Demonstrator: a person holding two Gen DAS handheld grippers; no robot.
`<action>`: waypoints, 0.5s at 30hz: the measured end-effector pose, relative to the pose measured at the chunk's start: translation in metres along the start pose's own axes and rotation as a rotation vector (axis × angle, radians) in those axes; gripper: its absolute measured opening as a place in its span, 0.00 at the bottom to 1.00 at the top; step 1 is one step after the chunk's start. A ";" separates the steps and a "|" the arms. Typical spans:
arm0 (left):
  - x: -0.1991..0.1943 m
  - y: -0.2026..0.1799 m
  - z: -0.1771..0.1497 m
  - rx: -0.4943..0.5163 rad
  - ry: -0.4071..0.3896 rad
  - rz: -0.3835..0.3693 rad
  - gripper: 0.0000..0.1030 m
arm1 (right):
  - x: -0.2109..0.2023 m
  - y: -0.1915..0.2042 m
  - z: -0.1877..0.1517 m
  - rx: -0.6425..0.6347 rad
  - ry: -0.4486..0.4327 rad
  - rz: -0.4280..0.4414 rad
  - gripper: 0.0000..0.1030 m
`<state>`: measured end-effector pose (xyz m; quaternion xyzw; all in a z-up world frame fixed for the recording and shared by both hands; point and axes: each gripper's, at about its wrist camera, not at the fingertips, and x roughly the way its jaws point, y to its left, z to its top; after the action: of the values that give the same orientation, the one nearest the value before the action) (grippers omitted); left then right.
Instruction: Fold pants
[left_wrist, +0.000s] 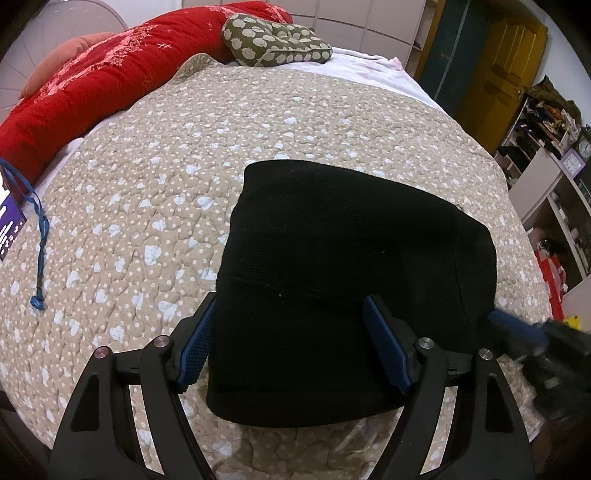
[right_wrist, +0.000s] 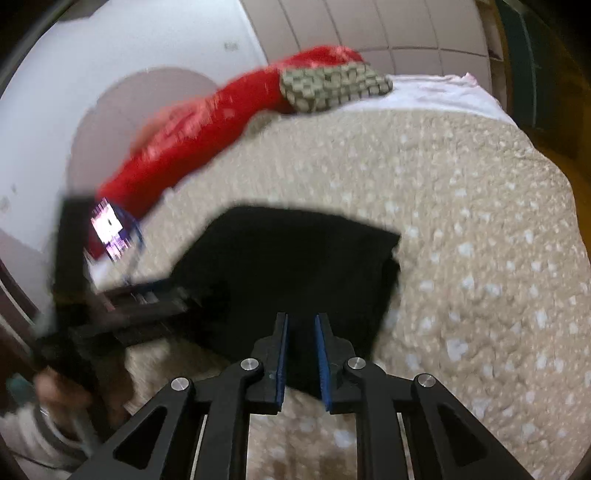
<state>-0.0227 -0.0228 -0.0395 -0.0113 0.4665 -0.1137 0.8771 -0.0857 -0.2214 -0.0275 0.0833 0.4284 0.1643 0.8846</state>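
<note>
The black pants (left_wrist: 351, 266) lie folded into a compact block on the beige quilted bedspread (left_wrist: 155, 177). My left gripper (left_wrist: 291, 314) is open wide, its blue pads on either side of the block's near end, just above it. In the blurred right wrist view the pants (right_wrist: 295, 266) lie ahead, and my right gripper (right_wrist: 301, 325) is over their near edge with its blue pads a narrow gap apart; nothing shows clamped between them. The right gripper also shows blurred at the pants' right edge in the left wrist view (left_wrist: 517, 328).
A red quilt (left_wrist: 85, 96) and a patterned green pillow (left_wrist: 273, 40) lie at the head of the bed. A blue lanyard with a card (left_wrist: 37, 225) lies at the bed's left. Shelves (left_wrist: 546, 155) stand to the right. The left gripper (right_wrist: 110, 295) shows blurred.
</note>
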 end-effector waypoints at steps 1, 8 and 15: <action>0.000 0.000 0.000 0.000 0.001 0.000 0.76 | 0.005 0.000 -0.004 -0.012 0.017 -0.011 0.13; -0.006 0.011 0.000 -0.034 0.013 -0.049 0.76 | -0.002 -0.001 -0.003 -0.003 0.002 -0.006 0.15; -0.020 0.037 0.012 -0.111 -0.030 -0.124 0.76 | -0.006 -0.036 0.002 0.197 -0.064 0.079 0.58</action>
<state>-0.0164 0.0169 -0.0209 -0.0907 0.4571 -0.1416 0.8734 -0.0801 -0.2569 -0.0322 0.1920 0.4104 0.1535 0.8782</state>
